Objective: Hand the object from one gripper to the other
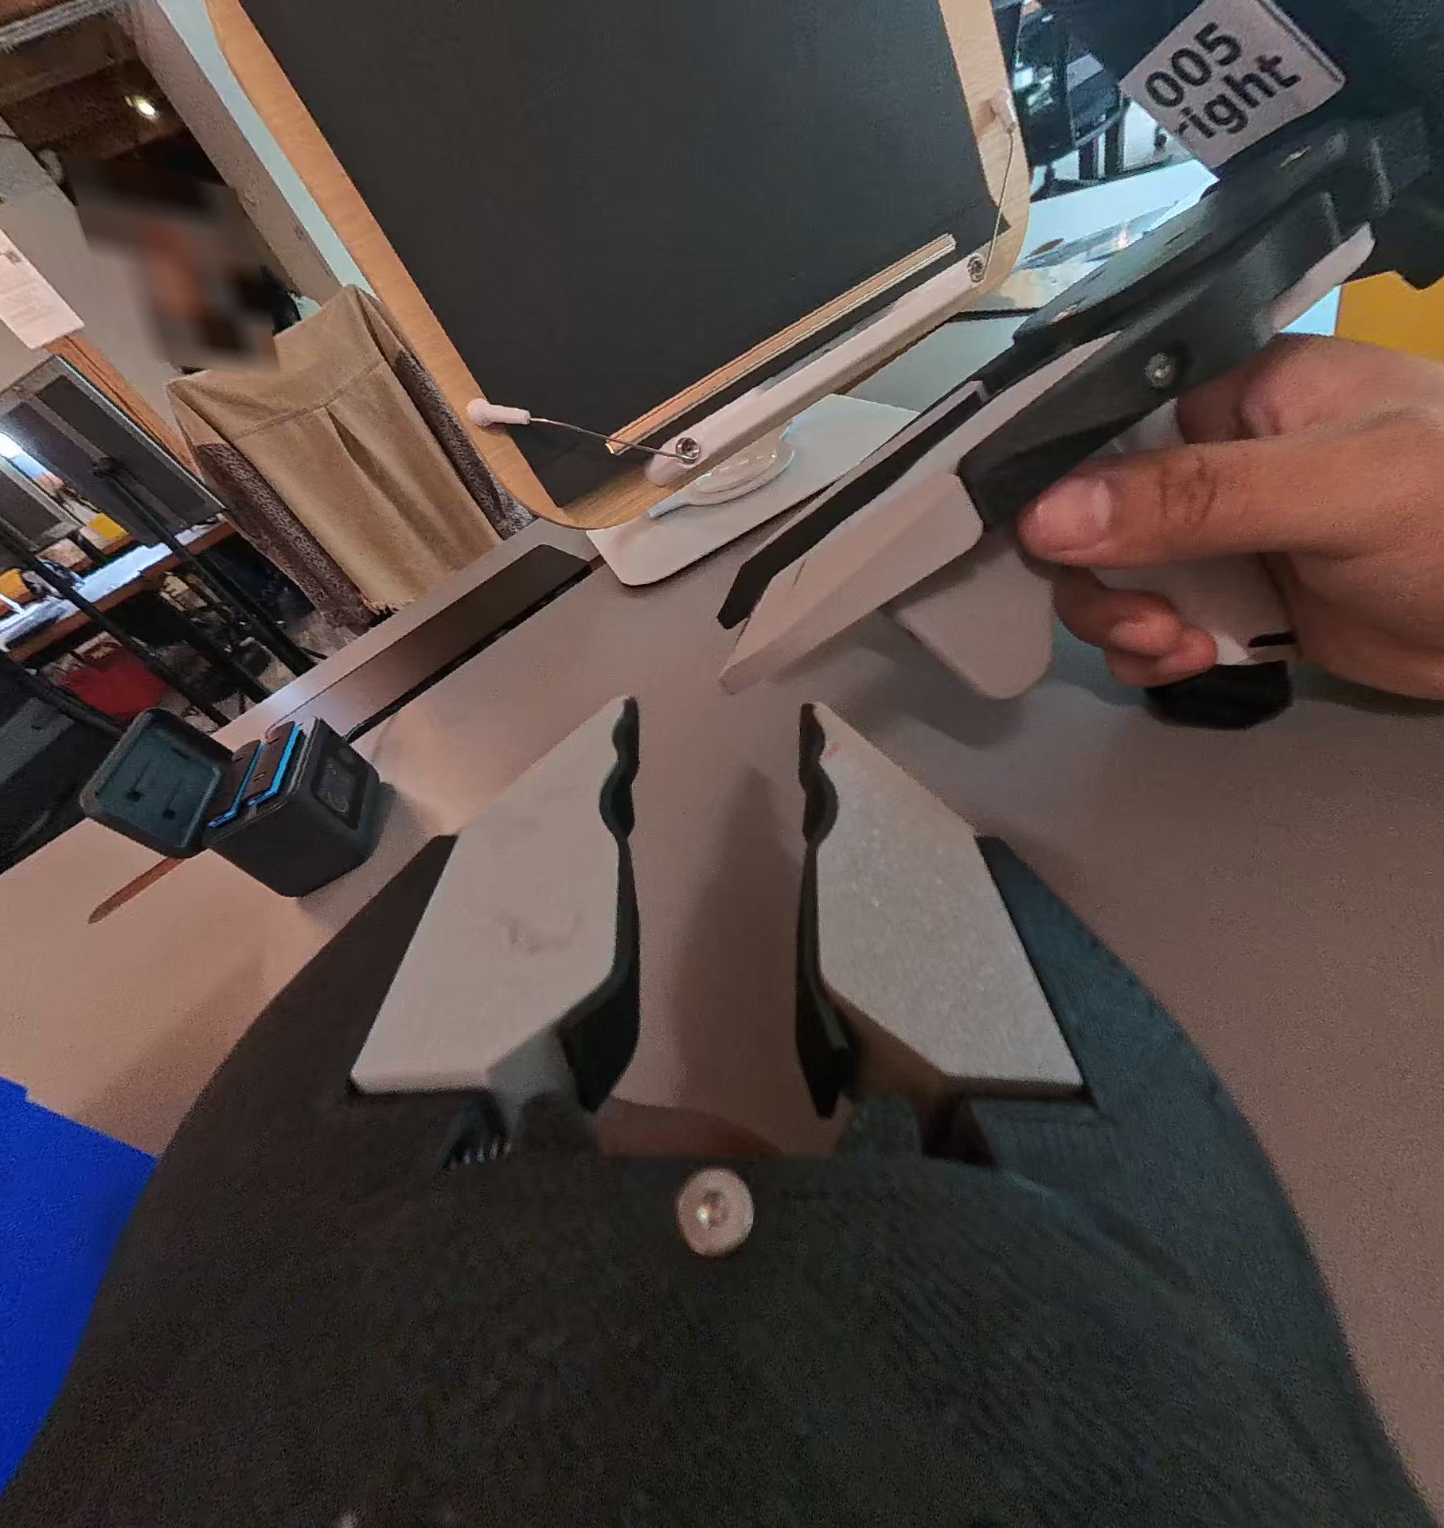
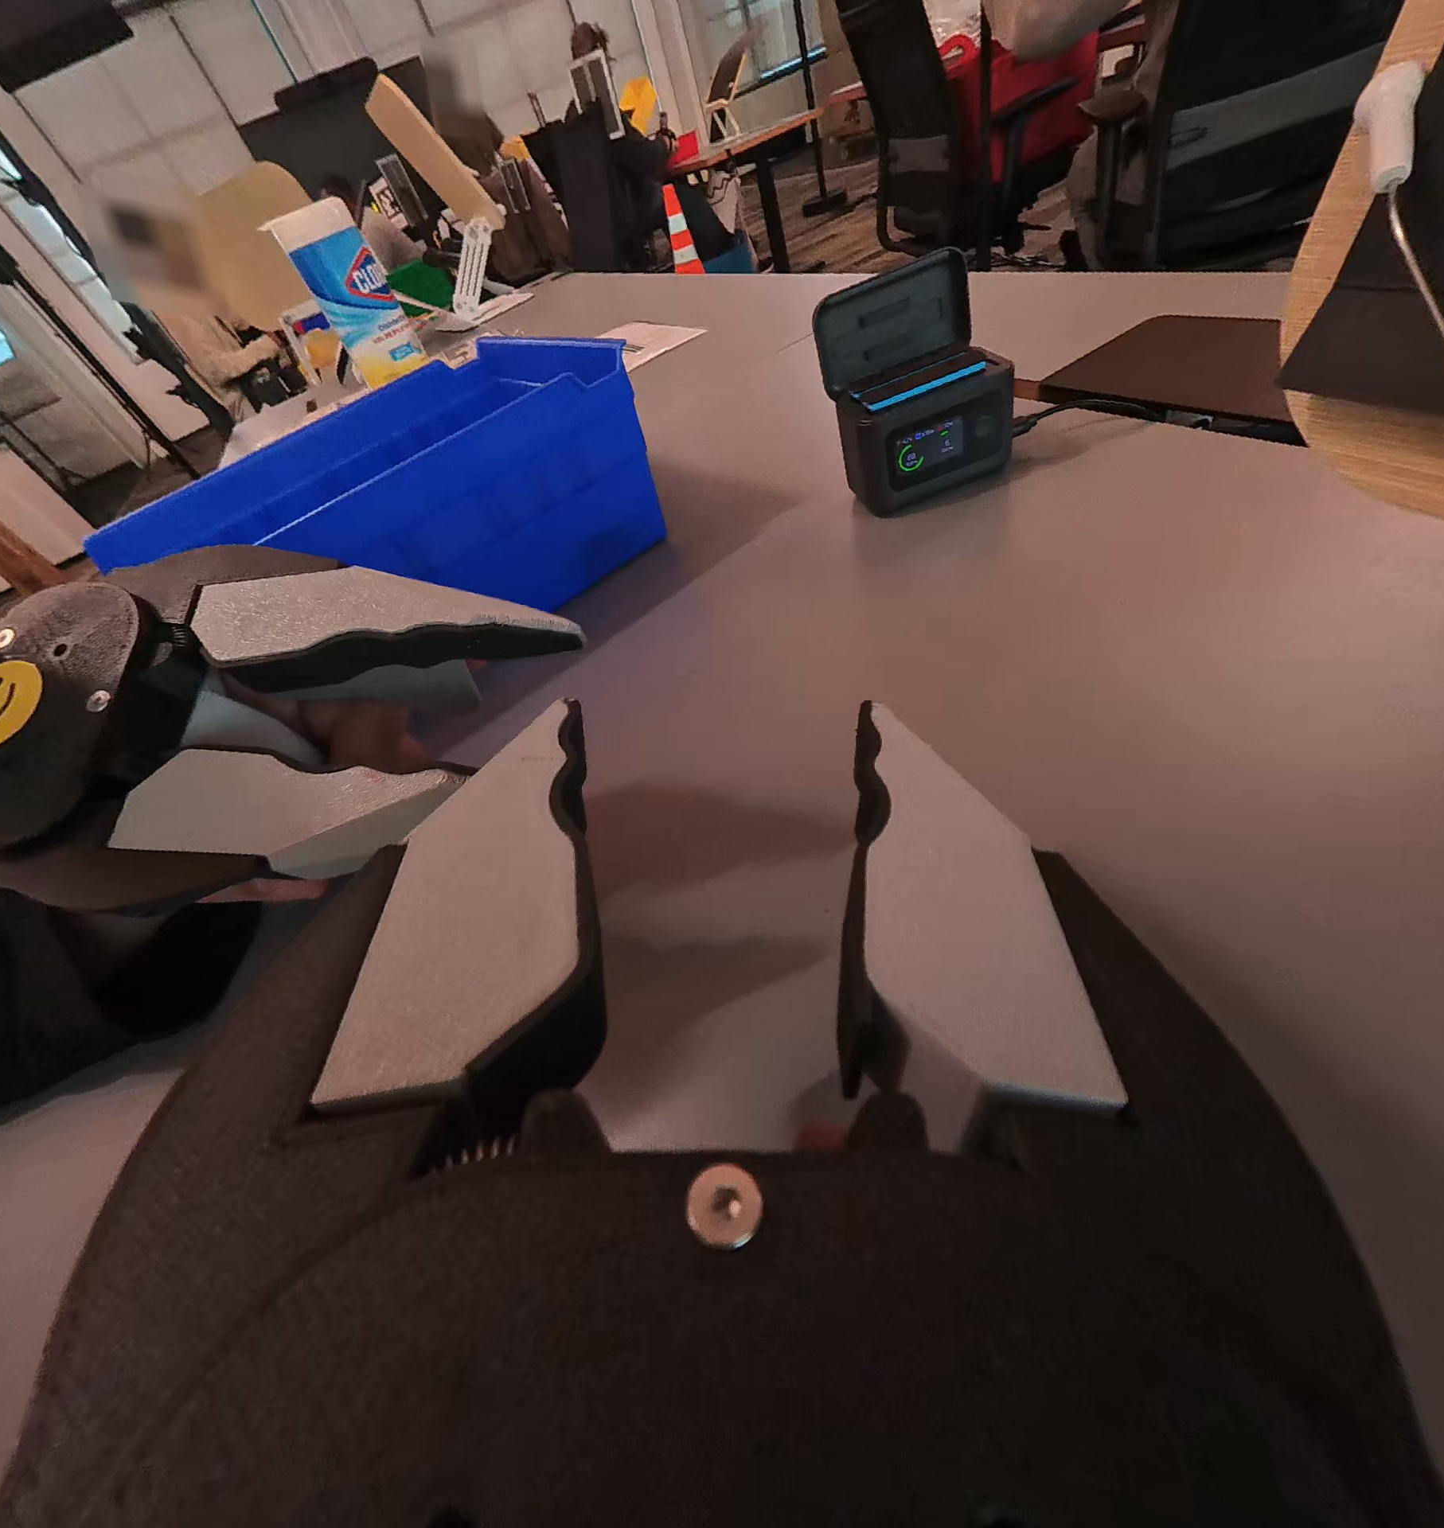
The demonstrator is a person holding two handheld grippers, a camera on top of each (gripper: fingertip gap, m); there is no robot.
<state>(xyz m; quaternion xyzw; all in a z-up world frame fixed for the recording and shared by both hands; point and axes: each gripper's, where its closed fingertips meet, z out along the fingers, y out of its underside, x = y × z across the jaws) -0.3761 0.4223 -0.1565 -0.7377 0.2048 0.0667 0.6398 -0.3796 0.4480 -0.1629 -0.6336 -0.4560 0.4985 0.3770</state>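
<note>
A: Where is the object to be handed over?

B: I can't find it. The left gripper, grey flat fingers with black wavy pads, stands apart with only the grey matte tabletop showing in the gap. The right gripper, same build, is likewise spread with nothing in it.

A: Could it be in the blue plastic bin?

B: Possibly; its inside is not visible from the right wrist view, so I can't tell.

A: Then how will the thing handle?

B: Unknown, since it isn't seen. My guess is that something small and rigid would suit these ridged pads. Grip it at one end, so the other end stays free for the receiving gripper.

A: Count what's there.

B: Two grippers, each with two fingers. One hand shows clearly, wrapped around the right gripper's handle. One blue bin. One small dark charging case with its lid up and a lit screen. One wood-edged black board on a white stand. One white wipes canister behind the bin. One orange cone far back.

A: Are the grippers close?

B: Near, tips angled toward each other, not touching.
</note>
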